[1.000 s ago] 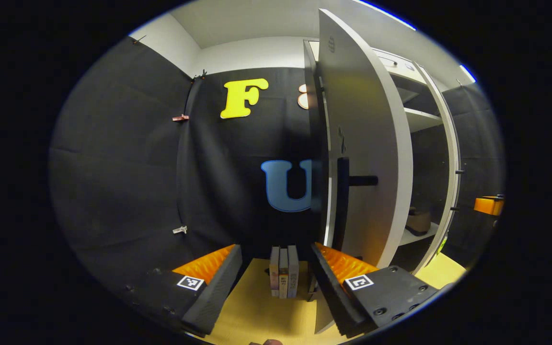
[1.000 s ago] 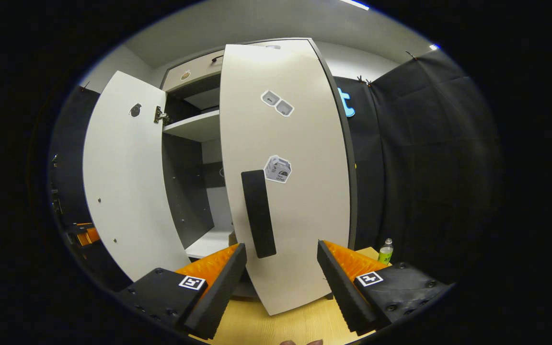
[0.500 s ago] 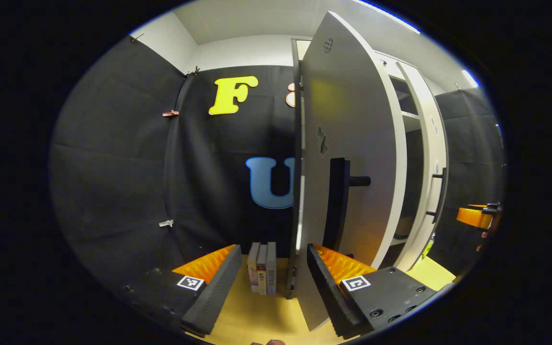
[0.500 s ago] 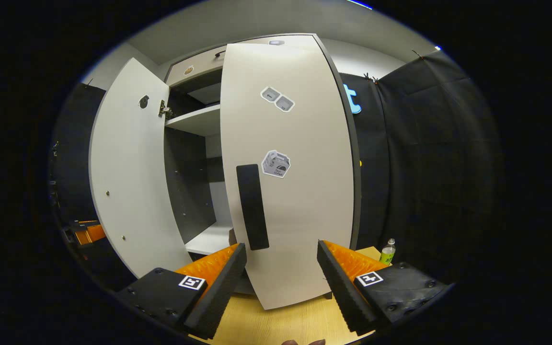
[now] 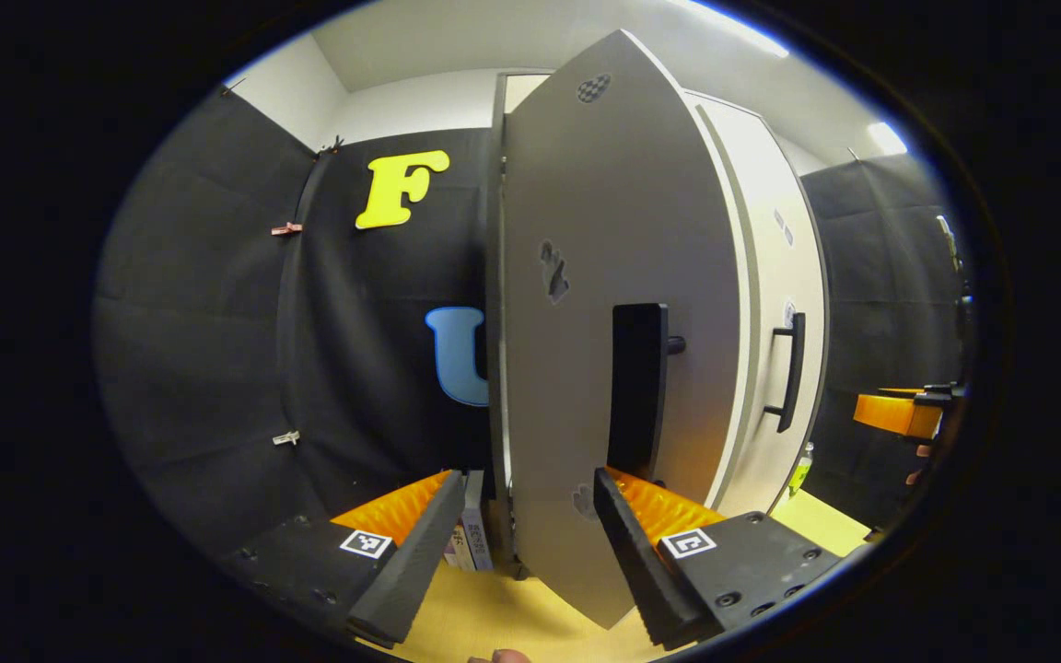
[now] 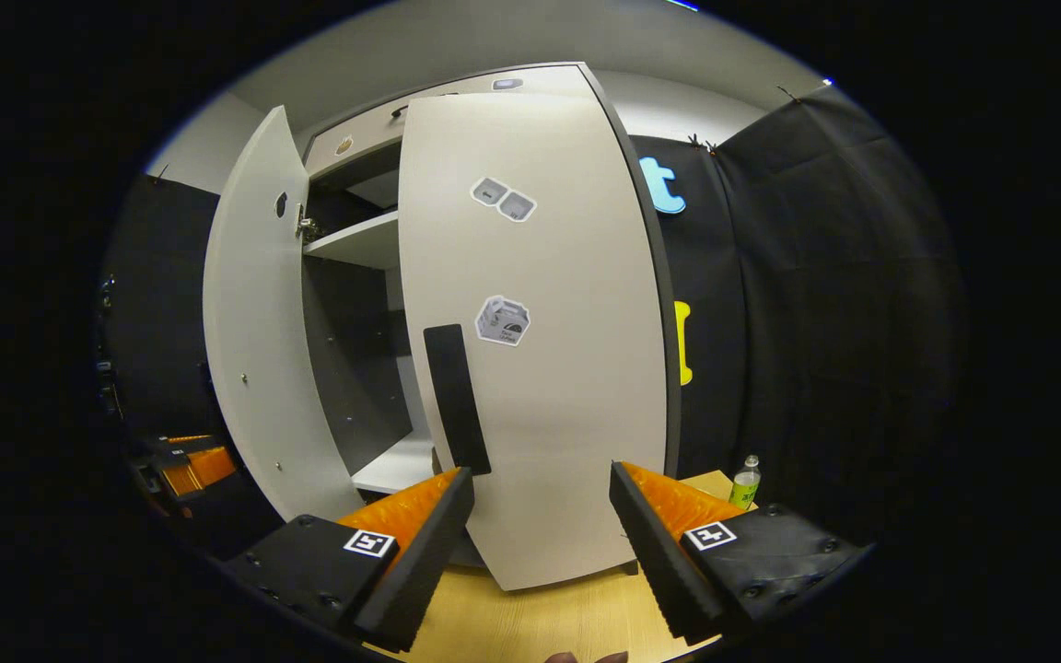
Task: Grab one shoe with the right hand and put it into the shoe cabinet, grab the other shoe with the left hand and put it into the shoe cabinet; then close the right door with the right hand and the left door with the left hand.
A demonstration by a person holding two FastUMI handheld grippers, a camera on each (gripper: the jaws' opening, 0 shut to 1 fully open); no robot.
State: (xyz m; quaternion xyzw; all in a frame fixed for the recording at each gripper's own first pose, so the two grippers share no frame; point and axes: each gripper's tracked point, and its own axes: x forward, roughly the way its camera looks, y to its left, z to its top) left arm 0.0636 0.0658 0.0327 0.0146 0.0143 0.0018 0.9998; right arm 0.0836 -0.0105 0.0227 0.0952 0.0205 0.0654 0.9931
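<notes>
Left door (image 5: 586, 368): stiff flat panel on hinges, partly swung in, should turn light and free under a steady push. Best contact is the dark vertical handle (image 5: 636, 387) at mid-height, or the flat face beside it. Right door (image 6: 540, 368) looks nearly shut, its own handle (image 6: 457, 396) facing out. Between the two doors a gap shows a shelf (image 6: 355, 244); shoes not clearly visible inside.

Left hand-held gripper (image 5: 521, 543): jaws wide, empty, straddling the left door's lower edge. Right hand-held gripper (image 6: 540, 543): wide, empty, just before the right door. Books (image 5: 471, 543) stand near the hinge side. Counter (image 6: 530, 622) open in front; bottle (image 6: 744, 481) off right.
</notes>
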